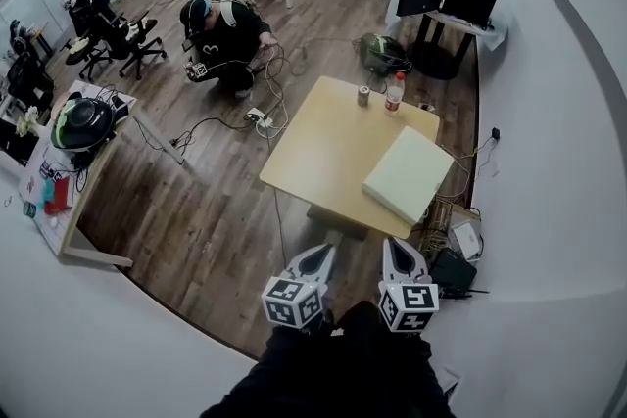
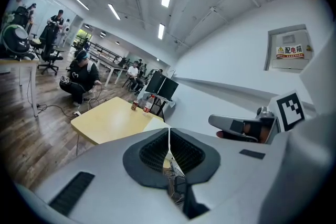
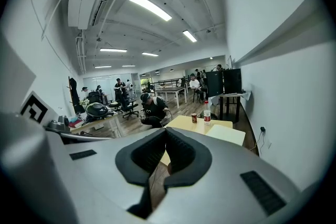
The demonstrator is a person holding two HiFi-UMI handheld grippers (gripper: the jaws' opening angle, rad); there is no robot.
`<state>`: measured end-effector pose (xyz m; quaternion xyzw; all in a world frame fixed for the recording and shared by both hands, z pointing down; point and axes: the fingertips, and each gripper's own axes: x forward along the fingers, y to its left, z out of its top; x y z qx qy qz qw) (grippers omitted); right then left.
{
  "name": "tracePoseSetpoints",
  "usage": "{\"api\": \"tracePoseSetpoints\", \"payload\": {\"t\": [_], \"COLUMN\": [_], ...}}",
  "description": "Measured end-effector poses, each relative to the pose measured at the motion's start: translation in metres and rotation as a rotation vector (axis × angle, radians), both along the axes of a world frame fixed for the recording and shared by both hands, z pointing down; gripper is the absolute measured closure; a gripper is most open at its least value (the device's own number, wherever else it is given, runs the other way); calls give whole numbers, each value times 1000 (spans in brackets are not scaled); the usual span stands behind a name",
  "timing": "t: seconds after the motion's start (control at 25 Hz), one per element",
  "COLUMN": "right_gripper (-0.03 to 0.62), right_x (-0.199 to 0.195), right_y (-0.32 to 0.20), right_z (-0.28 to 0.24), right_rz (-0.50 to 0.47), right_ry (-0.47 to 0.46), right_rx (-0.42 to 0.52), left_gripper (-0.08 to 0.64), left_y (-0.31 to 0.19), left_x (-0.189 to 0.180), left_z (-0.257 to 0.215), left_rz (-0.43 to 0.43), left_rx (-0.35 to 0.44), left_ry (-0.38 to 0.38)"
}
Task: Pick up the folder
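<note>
My left claw point(image 1: 321, 253) and right claw point(image 1: 397, 244) are both closed tight and hold nothing. The folder point(image 1: 409, 174) lies flat at the near right part of the surface point(image 1: 328, 137), ahead of both claws and well apart, nearer the right one. Its long axis, I think, runs from near left to far right.

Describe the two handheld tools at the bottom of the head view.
The pale grey, wedge-shaped left gripper and matching right gripper have black ribbed pads. Each carries a white cube with black square markers. The person's clothing is black.
</note>
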<state>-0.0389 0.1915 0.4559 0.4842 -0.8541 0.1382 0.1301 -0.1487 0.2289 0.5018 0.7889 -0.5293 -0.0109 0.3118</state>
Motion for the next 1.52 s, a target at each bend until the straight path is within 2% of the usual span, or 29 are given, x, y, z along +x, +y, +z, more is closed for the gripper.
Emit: {"api": "tracePoseSetpoints", "payload": {"t": [0.32, 0.64, 0.84, 1.04, 1.52], "right_gripper": [569, 569, 569, 569, 569], "right_x": [-1, 14, 32, 63, 121], "right_y": [-28, -104, -157, -206, -282], "right_z": [17, 24, 21, 29, 68], "right_rz": [18, 7, 9, 38, 79], "right_ry": [19, -5, -16, -26, -61], "right_rx": [-46, -57, -52, -78, -168], "left_gripper": [520, 520, 520, 520, 520], "left_y": [-26, -95, -157, -208, -289], "left_x": [-6, 0, 21, 59, 110], "left_z": [12, 13, 4, 6, 35], "left_rz": [4, -28, -10, 48, 90], "left_rx": [-32, -31, -13, -24, -81], "left_ry": [15, -25, -46, -72, -118]}}
